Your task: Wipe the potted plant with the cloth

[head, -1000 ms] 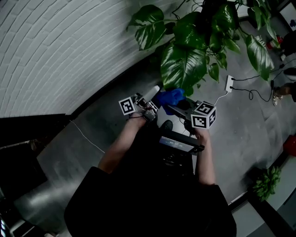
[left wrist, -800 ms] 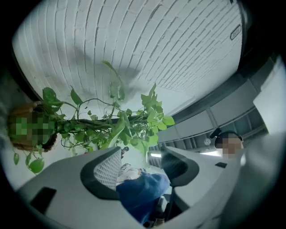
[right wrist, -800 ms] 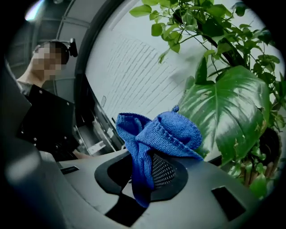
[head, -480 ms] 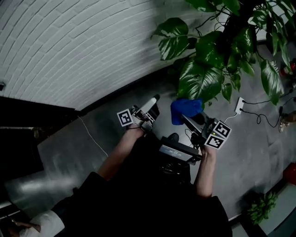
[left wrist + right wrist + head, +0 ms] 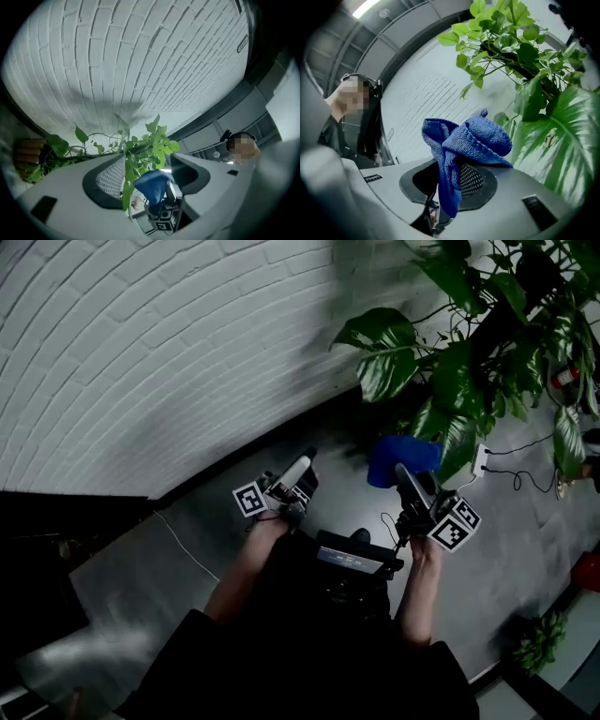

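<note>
The right gripper (image 5: 409, 482), pinching the cloth (image 5: 401, 457), sat just short of the plant (image 5: 386, 373). The left gripper (image 5: 302, 466), empty with its jaws just opening wider, was farther from it.

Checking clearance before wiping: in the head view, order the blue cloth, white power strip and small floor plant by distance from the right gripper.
1. The blue cloth: clamped in the jaws of the right gripper, at its tip.
2. The white power strip: lying low, just to the gripper's right.
3. The small floor plant: in the view's lower right corner, clearly farthest.
</note>
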`<state>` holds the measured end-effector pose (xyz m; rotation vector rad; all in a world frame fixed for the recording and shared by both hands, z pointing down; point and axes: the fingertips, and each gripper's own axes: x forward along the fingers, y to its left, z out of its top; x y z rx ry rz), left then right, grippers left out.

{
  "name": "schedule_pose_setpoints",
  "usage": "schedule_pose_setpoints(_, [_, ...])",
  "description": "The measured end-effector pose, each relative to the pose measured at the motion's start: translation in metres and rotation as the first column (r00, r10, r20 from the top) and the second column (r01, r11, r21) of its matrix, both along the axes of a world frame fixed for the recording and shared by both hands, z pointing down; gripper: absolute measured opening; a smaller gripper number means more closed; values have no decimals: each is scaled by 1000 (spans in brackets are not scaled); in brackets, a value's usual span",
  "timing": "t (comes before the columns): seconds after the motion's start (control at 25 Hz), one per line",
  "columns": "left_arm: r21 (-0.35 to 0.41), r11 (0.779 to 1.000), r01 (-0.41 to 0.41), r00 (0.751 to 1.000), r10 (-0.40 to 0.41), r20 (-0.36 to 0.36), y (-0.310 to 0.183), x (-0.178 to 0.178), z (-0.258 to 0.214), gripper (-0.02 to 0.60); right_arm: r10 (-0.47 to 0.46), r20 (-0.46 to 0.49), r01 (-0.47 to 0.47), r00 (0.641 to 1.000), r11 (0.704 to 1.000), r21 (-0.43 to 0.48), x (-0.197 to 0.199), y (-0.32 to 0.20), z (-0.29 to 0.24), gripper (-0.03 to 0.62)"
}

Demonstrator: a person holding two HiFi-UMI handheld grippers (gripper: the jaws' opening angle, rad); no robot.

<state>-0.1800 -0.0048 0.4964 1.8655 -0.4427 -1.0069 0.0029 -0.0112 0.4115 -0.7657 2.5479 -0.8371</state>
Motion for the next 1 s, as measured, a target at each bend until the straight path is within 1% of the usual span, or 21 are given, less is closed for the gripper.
schedule_pose_setpoints(0.08, [-3,1000,-15,1000,15,4,-13,-40,2,299,86,7,-86,996,996,-12,-23,-18,-2,109])
schedule_pose_setpoints(0.16, [-6,999,-48,999,48,17,-28,-67,3,299,169,-12,-169,986,985,-14,-37,-32,-4,109])
schedule_pose_setpoints(0.24, [-20,994,-103,994,103,20,-44,-75,5,298,257,-38,-258,966,966,-14,-39,-39,-8,109])
schedule_pose_setpoints(0.32, [-26,986,-165,986,166,26,-58,-73,6,298,335,-61,-336,940,942,-9,-35,-39,-12,109])
schedule_pose_setpoints(0.4, [-20,975,-221,974,222,50,-74,-63,3,304,394,-82,-396,916,918,-9,-31,-37,-14,109])
schedule_pose_setpoints(0.48, [-18,963,-268,960,268,75,-88,-48,0,324,434,-110,-437,894,899,-11,-28,-35,-14,109])
schedule_pose_setpoints(0.64, [-12,944,-329,934,328,140,-121,-9,-5,360,484,-158,-486,860,874,34,-18,-42,-26,109])
schedule_pose_setpoints(0.76, [-29,940,-341,922,340,183,-152,18,-10,364,502,-174,-496,847,864,80,-8,-67,-35,109])
schedule_pose_setpoints(0.92, [-70,941,-332,913,340,227,-186,47,-10,370,500,-177,-482,848,866,132,6,-113,-51,109])
schedule_pose_setpoints(1.0, [-79,939,-336,903,345,255,-203,63,-8,396,512,-186,-486,839,858,167,15,-138,-61,109])
